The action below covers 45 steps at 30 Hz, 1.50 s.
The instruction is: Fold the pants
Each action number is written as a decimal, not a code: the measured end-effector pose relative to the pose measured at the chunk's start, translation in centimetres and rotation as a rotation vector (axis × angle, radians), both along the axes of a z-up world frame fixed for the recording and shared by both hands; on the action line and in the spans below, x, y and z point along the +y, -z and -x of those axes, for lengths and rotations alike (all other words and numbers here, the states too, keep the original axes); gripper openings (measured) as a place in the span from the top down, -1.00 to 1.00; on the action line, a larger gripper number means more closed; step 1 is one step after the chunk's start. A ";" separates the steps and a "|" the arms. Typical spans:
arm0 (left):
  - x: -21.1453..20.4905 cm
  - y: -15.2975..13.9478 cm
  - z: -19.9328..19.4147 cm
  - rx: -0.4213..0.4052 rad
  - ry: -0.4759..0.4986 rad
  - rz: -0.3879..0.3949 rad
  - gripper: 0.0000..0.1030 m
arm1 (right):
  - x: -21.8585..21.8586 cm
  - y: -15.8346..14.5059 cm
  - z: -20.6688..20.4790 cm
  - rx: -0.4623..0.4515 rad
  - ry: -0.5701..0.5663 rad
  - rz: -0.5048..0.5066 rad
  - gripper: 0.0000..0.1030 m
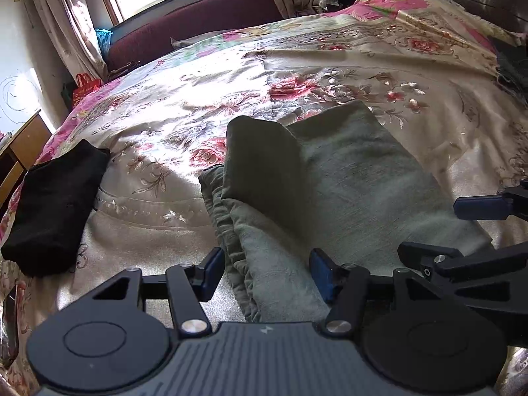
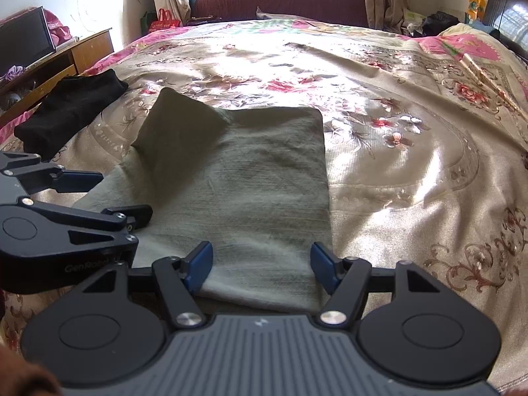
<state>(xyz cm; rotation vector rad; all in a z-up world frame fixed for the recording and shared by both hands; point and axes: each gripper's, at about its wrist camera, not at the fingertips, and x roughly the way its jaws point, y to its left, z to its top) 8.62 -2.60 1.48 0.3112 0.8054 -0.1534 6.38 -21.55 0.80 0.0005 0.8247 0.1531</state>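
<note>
the grey-green pants [image 2: 237, 178] lie folded into a thick rectangle near the near edge of the bed [image 2: 412, 171], on its flowered cover, with the elastic waistband bunched along the bundle's left side in the left wrist view. the left gripper [image 1: 265, 272] hangs just above that near left edge with its fingers spread and nothing between the pads; the right gripper [image 2: 260, 265] hangs over the near right part, its fingers also spread apart and empty, the cloth only lying below them. the far left corner of the bundle is not flat: a flap stands up in a soft peak, and that is the likeliest trouble. if it is left, the fold will probably spring open or sit lopsided; if a pad catches only the top layer while pressing it down, the layers beneath could slide and undo the stack. the satin-looking cover seems slippery, so a sideways push might drag the whole bundle rather than flatten it. the two grippers sit close together, so crossing one over the other risks a knock. a black folded garment [image 1: 56, 204] lies well apart toward the bed's left edge, clear of the work. to the right and toward the far edge the cover is bare and wide, giving ample room to shift or smooth the pants.
</note>
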 end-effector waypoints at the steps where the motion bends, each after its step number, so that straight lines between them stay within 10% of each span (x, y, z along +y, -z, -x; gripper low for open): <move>1: 0.1 -0.2 0.3 -0.002 0.001 0.006 -0.38 | 0.1 -0.2 0.3 -0.003 -0.002 -0.002 -0.29; 27: 2.2 -0.8 7.0 -0.082 -0.039 0.060 -1.00 | 0.0 -2.7 7.9 -0.097 0.082 -0.134 -0.30; 45: 3.3 0.2 9.4 -0.036 -0.111 0.126 -1.00 | -1.0 -0.4 9.3 -0.057 0.105 -0.172 -0.30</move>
